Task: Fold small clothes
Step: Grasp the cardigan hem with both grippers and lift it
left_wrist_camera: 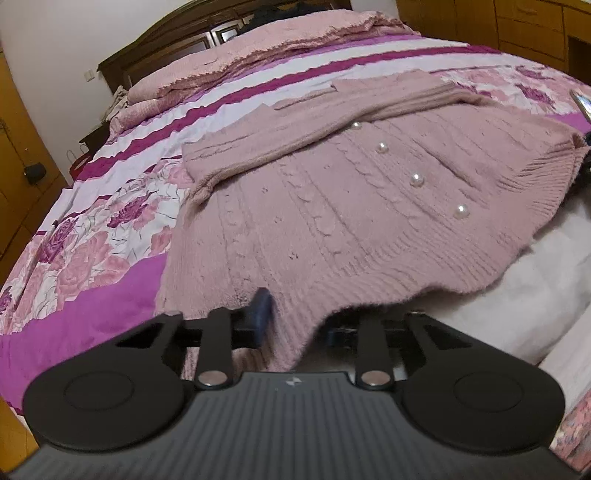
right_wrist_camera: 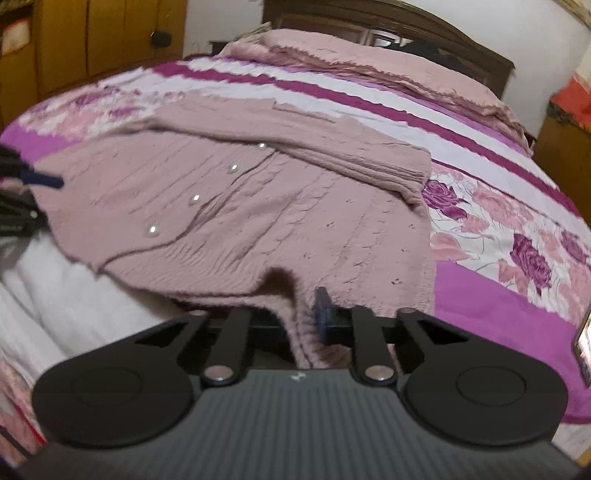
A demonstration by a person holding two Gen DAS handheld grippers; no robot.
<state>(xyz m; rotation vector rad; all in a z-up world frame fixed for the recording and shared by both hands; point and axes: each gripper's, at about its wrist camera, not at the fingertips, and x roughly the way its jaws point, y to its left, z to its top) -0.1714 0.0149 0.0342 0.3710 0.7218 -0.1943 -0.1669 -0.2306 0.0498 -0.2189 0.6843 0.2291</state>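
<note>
A pink cable-knit cardigan (left_wrist_camera: 332, 192) with pearl buttons (left_wrist_camera: 416, 180) lies on the bed, sleeves folded across its top. My left gripper (left_wrist_camera: 291, 317) is shut on the ribbed hem at its left corner, lifting it slightly. My right gripper (right_wrist_camera: 306, 317) is shut on the hem of the same cardigan (right_wrist_camera: 258, 206) at the other corner. The left gripper's tip (right_wrist_camera: 40, 180) shows at the left edge of the right wrist view.
The bed has a floral purple and pink quilt (left_wrist_camera: 92, 240) and a white sheet (left_wrist_camera: 535, 280) at its foot. Pink pillows (left_wrist_camera: 258, 40) lie at the dark wood headboard (right_wrist_camera: 406, 26). Wooden wardrobes (right_wrist_camera: 92, 37) flank the bed. A phone (right_wrist_camera: 583, 343) lies at the right.
</note>
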